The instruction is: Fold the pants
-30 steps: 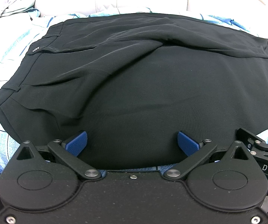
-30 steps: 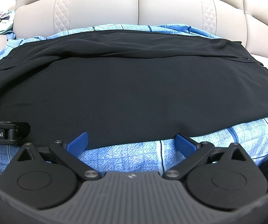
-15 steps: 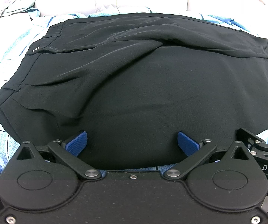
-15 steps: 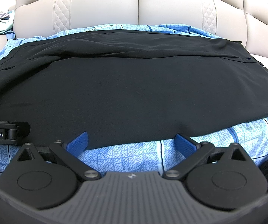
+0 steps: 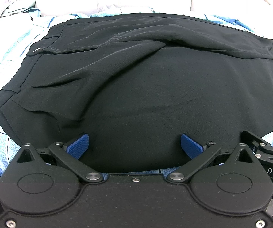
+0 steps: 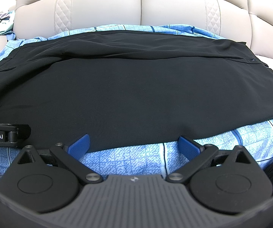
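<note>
Beige sofa (image 6: 140,5) | black pants (image 6: 136,87) lengthwise left-right, waistband left | left claw (image 5: 134,144) spread; right claw (image 6: 134,144) spread

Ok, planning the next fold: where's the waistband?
The waistband is at the pants' left end in the left wrist view, on the blue sheet.

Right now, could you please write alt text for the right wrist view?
Black pants lie spread on a blue patterned sheet over a beige sofa. The open right gripper sits at their near edge, holding nothing.
</note>
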